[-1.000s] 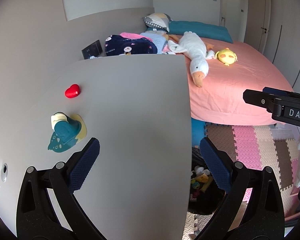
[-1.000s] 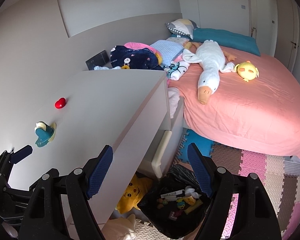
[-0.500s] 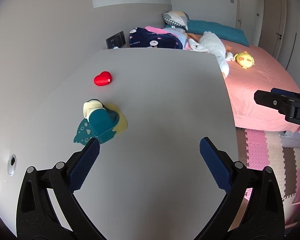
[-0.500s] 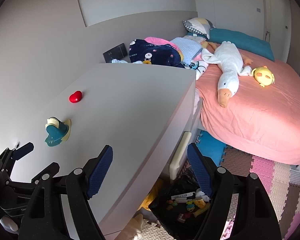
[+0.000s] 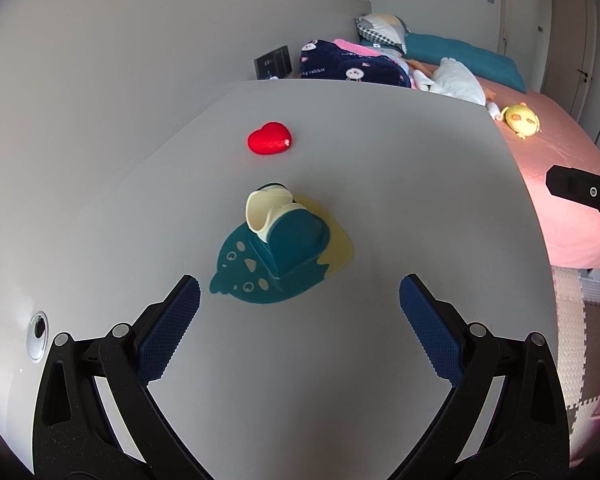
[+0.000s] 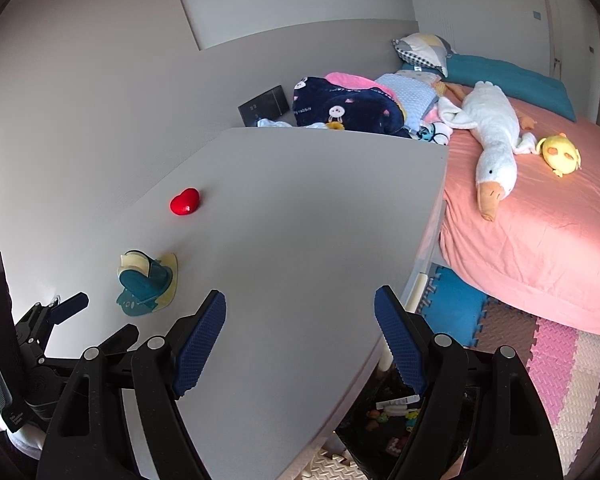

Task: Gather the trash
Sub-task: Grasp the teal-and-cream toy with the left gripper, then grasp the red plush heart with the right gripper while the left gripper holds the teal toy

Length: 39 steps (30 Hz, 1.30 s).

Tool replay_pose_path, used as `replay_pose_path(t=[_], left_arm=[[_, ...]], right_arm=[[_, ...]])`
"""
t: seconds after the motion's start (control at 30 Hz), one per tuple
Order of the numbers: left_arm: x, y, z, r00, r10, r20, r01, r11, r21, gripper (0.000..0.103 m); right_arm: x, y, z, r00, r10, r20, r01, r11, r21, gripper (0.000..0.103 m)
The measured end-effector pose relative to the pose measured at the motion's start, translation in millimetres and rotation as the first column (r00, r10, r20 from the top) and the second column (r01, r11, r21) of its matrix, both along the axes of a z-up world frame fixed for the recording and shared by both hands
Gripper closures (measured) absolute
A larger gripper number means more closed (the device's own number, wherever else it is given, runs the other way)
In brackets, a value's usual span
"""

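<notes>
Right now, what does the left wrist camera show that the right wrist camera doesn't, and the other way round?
Only the left wrist view shows the round grommet hole in the desk and the bird face printed on the teal clip toy. Only the right wrist view shows the white goose plush whole, the black trash bag under the desk edge and the blue foam floor tile. Both show the clip toy, the red heart, the yellow chick plush, the pink bed and an open left gripper and right gripper.

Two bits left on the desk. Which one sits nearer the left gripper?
The teal-and-cream bird-shaped piece, lying just ahead of the open left gripper. The red heart lies farther back, toward the wall.
</notes>
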State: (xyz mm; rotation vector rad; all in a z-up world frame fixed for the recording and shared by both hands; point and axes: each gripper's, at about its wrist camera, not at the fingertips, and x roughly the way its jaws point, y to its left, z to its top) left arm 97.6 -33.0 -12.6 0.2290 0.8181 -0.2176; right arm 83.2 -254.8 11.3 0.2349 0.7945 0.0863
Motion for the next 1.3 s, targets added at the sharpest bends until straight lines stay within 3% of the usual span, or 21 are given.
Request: replay_pose_path(t=[0.1,0.33,0.53,0.67,0.93,1.0,1.07,1.3], left_arm=[[10,10,-4,1.000,0.013,0.004,-0.013,1.000,0.006,0.009],[33,27,-17,0.999,0.037,-0.019,-0.036,0.999,0.020,0.024],[49,25,-19,1.000,-0.003,-0.015,0.004,0.999,0.032,0.027],[62,20,-20,0.999,-0.040,-0.023,0.041,0.999,0.027,0.038],[87,14,-21,0.997,-0.066,-0.040,0.067,0.998,0.005,0.040],[92,13,-22,0.997,-0.067,-0.047,0.067,0.998,-0.007,0.050],[97,14,-24,0.996,-0.063,-0.063,0.061,0.998,-0.028,0.067],[103,32,-21,0.998,-0.005,-0.057,0.002,0.998,-0.058,0.067]], right_arm=[[8,6,-2,1.000,0.008,-0.008,-0.008,1.000,0.001,0.026],[24,18,-10,1.000,0.020,-0.023,-0.020,1.000,-0.013,0.026],[36,27,-15,0.999,0.034,-0.030,-0.034,0.999,-0.014,0.026],[43,30,-15,0.999,0.041,-0.033,-0.041,0.999,-0.007,0.026],[64,38,-19,0.998,0.052,-0.039,-0.053,0.999,-0.014,0.026],[71,41,-20,0.998,0.054,-0.039,-0.054,0.998,-0.013,0.026],[78,44,-21,0.998,0.057,-0.038,-0.058,0.998,-0.013,0.026],[103,64,-24,0.995,0.092,-0.036,-0.093,0.995,-0.021,0.026]])
